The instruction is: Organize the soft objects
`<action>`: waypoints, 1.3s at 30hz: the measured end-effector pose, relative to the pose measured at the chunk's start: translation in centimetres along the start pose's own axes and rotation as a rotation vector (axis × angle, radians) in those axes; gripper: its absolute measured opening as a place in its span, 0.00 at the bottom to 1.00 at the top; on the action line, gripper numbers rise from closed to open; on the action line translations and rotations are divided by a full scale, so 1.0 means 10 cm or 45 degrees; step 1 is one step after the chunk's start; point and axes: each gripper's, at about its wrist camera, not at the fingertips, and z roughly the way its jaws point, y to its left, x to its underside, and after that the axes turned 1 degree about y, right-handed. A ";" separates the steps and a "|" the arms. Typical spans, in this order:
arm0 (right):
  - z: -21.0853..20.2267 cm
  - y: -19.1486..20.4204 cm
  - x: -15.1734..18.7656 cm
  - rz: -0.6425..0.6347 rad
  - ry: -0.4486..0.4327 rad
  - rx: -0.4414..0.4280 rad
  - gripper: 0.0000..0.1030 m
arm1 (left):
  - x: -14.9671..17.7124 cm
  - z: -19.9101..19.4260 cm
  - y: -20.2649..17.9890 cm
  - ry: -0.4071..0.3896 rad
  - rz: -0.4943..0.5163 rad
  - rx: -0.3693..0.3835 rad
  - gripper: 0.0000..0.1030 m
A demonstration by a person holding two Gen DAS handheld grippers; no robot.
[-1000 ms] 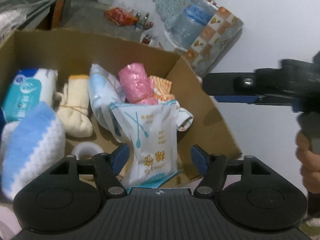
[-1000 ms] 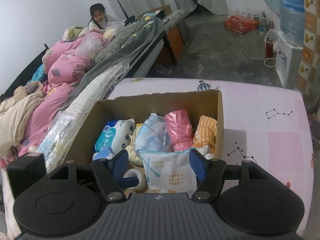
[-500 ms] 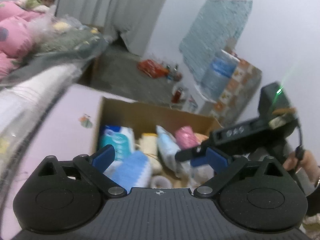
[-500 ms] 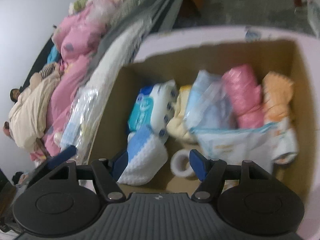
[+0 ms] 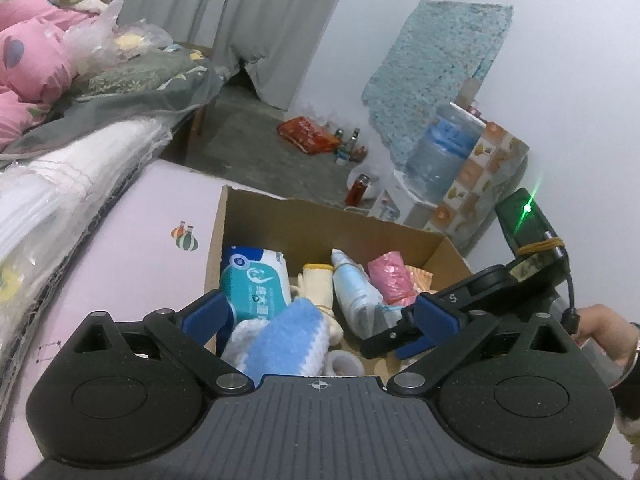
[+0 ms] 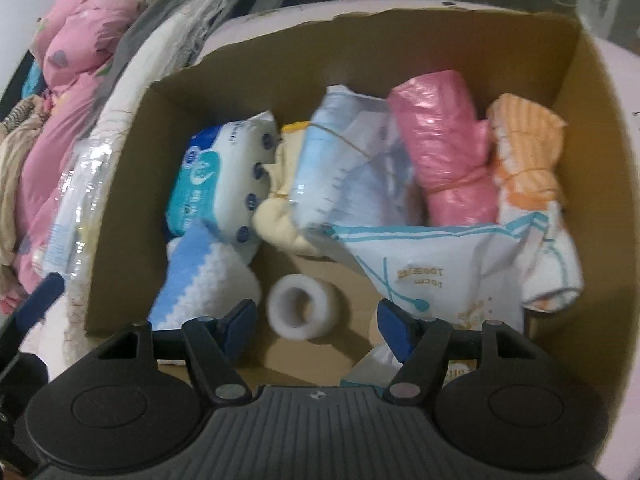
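Both grippers are empty now. One second ago the left gripper sat low over the brown cardboard box with the white cotton-swab pouch between its fingers; it has since pulled back and up, jaws spread wide, nothing between them. Pouch now lies inside the box, leaning on the pink plastic roll and the orange striped cloth bundle.

Right gripper has moved in and tipped down over the box, jaws wide, hovering just above the white tape roll on the box floor. Its frame is motion-blurred.

Other contents, all in the box: teal-and-white tissue pack, blue-and-white knitted cloth, cream sock bundle, pale blue plastic pack. Box sits on the pink-covered table.

Read: pouch placement looks done. Probably near the end, or right gripper is lining up on the tape roll to reposition it. Can't tell which.
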 end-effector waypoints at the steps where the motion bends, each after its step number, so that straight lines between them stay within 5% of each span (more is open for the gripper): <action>1: 0.00 -0.02 0.02 0.004 0.002 0.016 0.53 | 0.01 0.00 0.00 0.001 0.005 0.002 0.97; 10: -0.06 0.03 0.03 -0.035 -0.017 0.109 0.51 | 0.03 0.03 0.01 0.025 0.004 0.014 0.98; 14: -0.13 -0.12 0.01 0.101 -0.025 -0.039 0.53 | 0.05 0.04 0.01 0.028 0.015 -0.006 0.98; 18: -0.46 -0.17 0.13 0.132 -0.172 -0.166 0.55 | 0.08 -0.01 -0.05 0.026 0.058 -0.030 0.98; 24: -1.11 -0.23 0.70 0.176 -0.448 -0.316 0.60 | 0.15 -0.30 -0.14 -0.049 0.133 -0.032 0.99; 28: -1.45 -0.21 1.31 0.176 -0.603 -0.320 0.70 | 0.23 -0.51 -0.22 -0.083 0.191 -0.021 1.00; 34: -1.69 0.05 2.14 0.115 -0.809 -0.229 0.71 | 0.38 -0.67 -0.26 -0.027 0.269 -0.019 1.00; 39: -1.56 0.32 2.71 0.056 -1.049 0.018 0.70 | 0.56 -0.73 -0.22 0.047 0.324 -0.116 1.00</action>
